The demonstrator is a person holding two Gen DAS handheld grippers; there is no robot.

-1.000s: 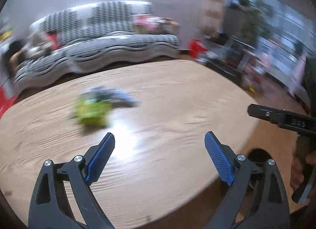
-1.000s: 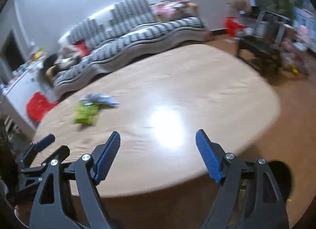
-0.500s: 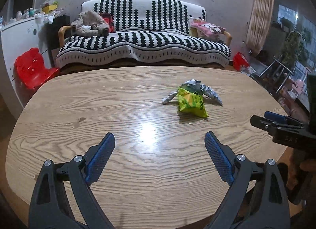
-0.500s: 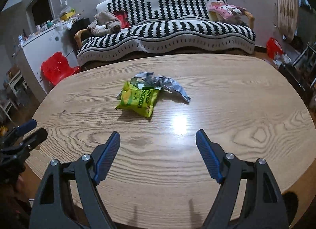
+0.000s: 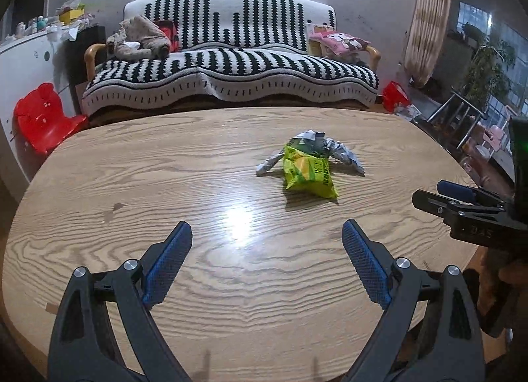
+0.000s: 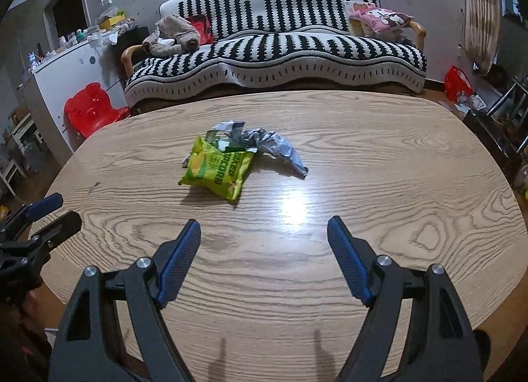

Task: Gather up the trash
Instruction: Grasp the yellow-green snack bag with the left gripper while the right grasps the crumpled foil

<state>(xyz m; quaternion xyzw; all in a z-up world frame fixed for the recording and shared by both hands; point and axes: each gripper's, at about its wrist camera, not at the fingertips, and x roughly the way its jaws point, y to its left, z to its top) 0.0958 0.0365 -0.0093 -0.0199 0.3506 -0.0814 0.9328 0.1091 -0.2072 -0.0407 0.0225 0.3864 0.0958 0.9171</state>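
Observation:
A yellow-green snack bag (image 5: 308,175) (image 6: 217,171) lies on the oval wooden table (image 5: 165,171) (image 6: 379,157), partly over a crumpled silver wrapper (image 5: 340,152) (image 6: 275,147). My left gripper (image 5: 266,233) hovers open over the table's near side, with the bag ahead and a little to the right. In the right wrist view my right gripper (image 6: 264,227) is open too, the bag ahead and to its left. Nothing sits between either pair of blue pads. Each gripper shows at the edge of the other's view: the right gripper (image 5: 462,204), the left gripper (image 6: 39,217).
Behind the table stands a black-and-white striped sofa (image 5: 231,62) (image 6: 280,48) with a brown soft toy and a pink cushion. A red child's chair (image 5: 43,118) (image 6: 92,108) stands at the left by a white cabinet (image 6: 66,75). Metal furniture and clutter stand at the right (image 5: 462,111).
Both views have swung from a blurred sideways look to face the sofa squarely. The bag and wrapper now lie nearer the middle ahead of both grippers. Both grippers have stayed open.

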